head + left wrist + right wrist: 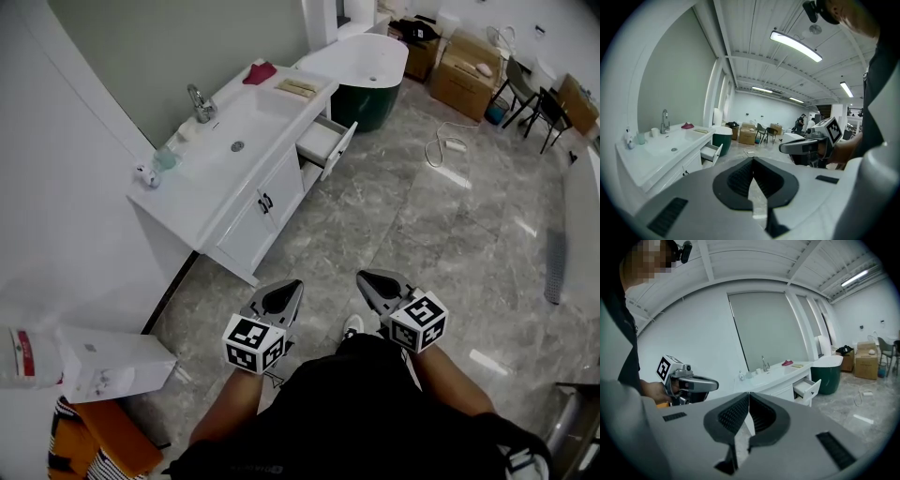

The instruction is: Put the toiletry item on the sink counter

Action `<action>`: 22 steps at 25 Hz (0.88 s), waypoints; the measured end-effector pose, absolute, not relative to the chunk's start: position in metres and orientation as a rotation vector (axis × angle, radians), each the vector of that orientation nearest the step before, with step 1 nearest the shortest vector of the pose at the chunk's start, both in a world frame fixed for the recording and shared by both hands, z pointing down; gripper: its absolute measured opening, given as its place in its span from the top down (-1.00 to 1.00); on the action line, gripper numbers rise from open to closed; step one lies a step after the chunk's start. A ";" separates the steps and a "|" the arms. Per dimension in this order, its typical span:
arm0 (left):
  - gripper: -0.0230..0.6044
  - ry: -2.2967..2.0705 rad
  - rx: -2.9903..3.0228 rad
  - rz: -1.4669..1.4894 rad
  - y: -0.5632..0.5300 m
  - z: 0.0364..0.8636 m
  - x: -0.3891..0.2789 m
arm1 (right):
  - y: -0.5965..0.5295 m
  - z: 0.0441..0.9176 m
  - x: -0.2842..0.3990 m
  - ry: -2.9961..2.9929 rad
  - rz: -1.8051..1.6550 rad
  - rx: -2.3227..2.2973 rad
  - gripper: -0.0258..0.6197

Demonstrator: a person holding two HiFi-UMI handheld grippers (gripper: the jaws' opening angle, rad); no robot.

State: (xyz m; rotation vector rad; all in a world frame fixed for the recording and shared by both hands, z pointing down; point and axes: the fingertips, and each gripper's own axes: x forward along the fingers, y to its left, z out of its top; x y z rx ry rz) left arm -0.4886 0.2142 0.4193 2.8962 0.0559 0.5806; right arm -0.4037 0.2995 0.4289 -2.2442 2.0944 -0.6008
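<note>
Toiletry item: I hold it in neither gripper and cannot pick it out; left gripper (284, 294) and right gripper (371, 283) both have jaws together, empty, over the floor (394, 216); I judge the step as approach; next I must reach the counter (202, 192), perhaps its open drawer (323, 142), and find it.

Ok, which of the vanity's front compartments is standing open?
The drawer at the end nearest the bathtub: it is pulled out, while the two cabinet doors under the basin are shut.
</note>
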 end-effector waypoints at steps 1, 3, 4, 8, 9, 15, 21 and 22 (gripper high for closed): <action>0.91 0.054 2.903 0.578 0.211 0.417 -0.478 | 0.294 0.425 -0.392 2.103 -0.588 -2.241 0.91; 0.91 0.049 2.915 0.573 0.203 0.411 -0.455 | 0.283 0.416 -0.369 2.121 -0.553 -2.242 0.91; 0.91 0.047 2.919 0.571 0.200 0.409 -0.444 | 0.279 0.412 -0.358 2.130 -0.537 -2.242 0.91; 0.91 0.046 2.920 0.557 0.196 0.403 -0.405 | 0.273 0.403 -0.321 2.154 -0.500 -2.226 0.91; 0.91 0.042 2.915 0.552 0.195 0.402 -0.395 | 0.273 0.402 -0.312 2.154 -0.496 -2.227 0.91; 0.91 0.038 2.908 0.575 0.197 0.415 -0.349 | 0.283 0.418 -0.264 2.103 -0.532 -2.248 0.91; 0.91 0.078 2.900 0.606 0.201 0.419 -0.318 | 0.297 0.424 -0.235 2.020 -0.552 -2.273 0.92; 0.91 0.081 2.899 0.606 0.199 0.419 -0.313 | 0.298 0.426 -0.231 2.008 -0.555 -2.277 0.91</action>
